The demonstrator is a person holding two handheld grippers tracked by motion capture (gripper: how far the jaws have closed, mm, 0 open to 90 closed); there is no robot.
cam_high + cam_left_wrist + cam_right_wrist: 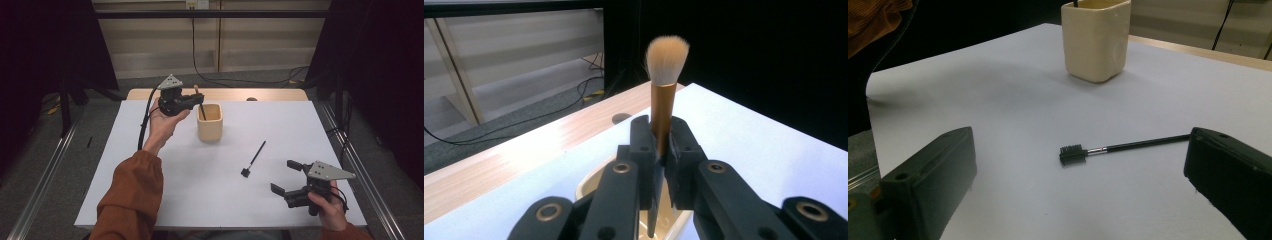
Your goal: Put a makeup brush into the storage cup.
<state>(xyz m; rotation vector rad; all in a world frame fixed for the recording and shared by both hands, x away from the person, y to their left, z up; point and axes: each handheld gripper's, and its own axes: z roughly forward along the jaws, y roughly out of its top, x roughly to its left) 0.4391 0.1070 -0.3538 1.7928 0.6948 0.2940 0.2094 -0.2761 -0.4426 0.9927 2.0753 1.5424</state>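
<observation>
While brush (663,100) clamped above cup (209,122), comb (253,160) lies apart.

A lab: black curtains (45,45), metal floor rails (42,175), loose cables (240,80).

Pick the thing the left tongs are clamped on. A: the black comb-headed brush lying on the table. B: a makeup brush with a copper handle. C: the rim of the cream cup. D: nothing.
B: in the left gripper view the left tongs pinch the copper handle of the makeup brush, bristles up, above the cream cup.
</observation>
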